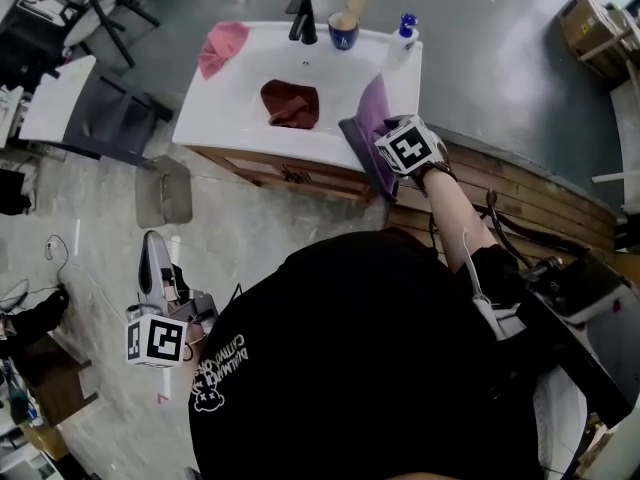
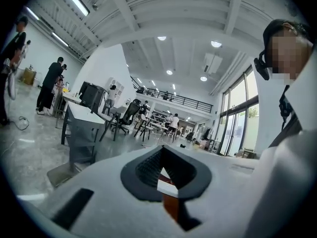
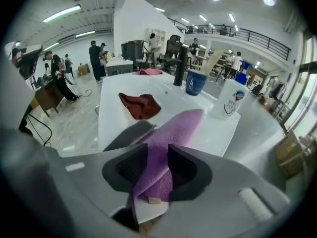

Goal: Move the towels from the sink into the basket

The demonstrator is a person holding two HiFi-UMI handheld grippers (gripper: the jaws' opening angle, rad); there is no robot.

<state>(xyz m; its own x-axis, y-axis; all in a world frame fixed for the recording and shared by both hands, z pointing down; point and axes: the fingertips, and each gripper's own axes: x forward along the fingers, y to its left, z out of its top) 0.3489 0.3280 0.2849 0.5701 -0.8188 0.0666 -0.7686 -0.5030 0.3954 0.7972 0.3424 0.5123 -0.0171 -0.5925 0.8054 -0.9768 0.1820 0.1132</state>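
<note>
Clamped jaws on the right gripper (image 3: 158, 155) pinch a purple towel (image 3: 171, 130). A fold of it runs between the two dark pads (image 3: 126, 167) and trails away onto the top of the white sink (image 1: 215, 108). From the head view the purple towel drapes over the near right edge of the sink, with the gripper just beside that edge. A dark red towel (image 1: 291, 104) lies crumpled in the middle of the basin, and a pink towel (image 1: 222, 46) sits on the far left corner of the sink top. Along the far edge stand a black faucet (image 1: 302, 16), a blue cup (image 1: 343, 32) with a pale brush-like thing upright in it, and a white bottle (image 1: 401, 43) at the far right corner. The left gripper (image 2: 162, 155) hangs low at the person's left, well apart from the sink, above the grey floor. Its jaws are closed tip to tip with nothing between them, and its view looks out across an open hall with desks, chairs and people standing far off. A grey basket (image 1: 165, 190) stands on the floor just left of the wooden cabinet (image 1: 290, 173) under the sink, between the sink and the left gripper.
</note>
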